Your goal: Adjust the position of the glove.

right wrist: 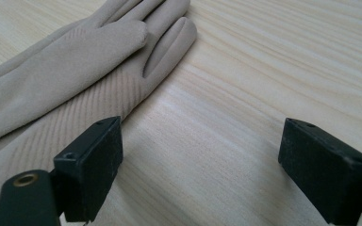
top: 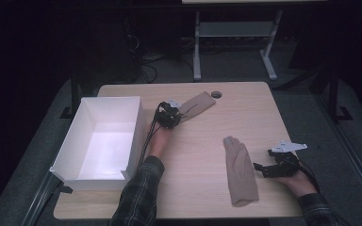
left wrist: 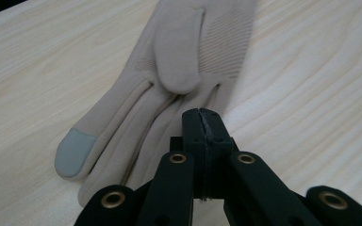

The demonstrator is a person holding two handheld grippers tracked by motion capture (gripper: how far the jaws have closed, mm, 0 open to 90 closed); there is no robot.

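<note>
Counting across the high view gives two beige fabric gloves, one white rectangular open-topped box and two black hand-held grippers; the far beige fabric glove lies just above the middle of the frame, slanting toward the upper right, and the near beige fabric glove lies lower and right of centre with its fingers pointing up the frame; the box sits at the left, overhanging the left edge of the pale wood-grain counter; a small round dark grommet is set into the counter near its upper edge; around the counter the room is dim, with grey carpet and the pale metal legs of another table at the top of the frame.

The left hand-held gripper sits at the finger end of the far glove; in the left gripper view its jaws stand pressed together, tips meeting over the glove's fingers, though whether any fabric is pinched between them cannot be told; one glove finger there ends in a grey tip. The right hand-held gripper rests low on the counter just right of the near glove; in the right gripper view its jaws stand wide apart with bare wood between them, the left jaw just beside the glove's ribbed edge.
</note>
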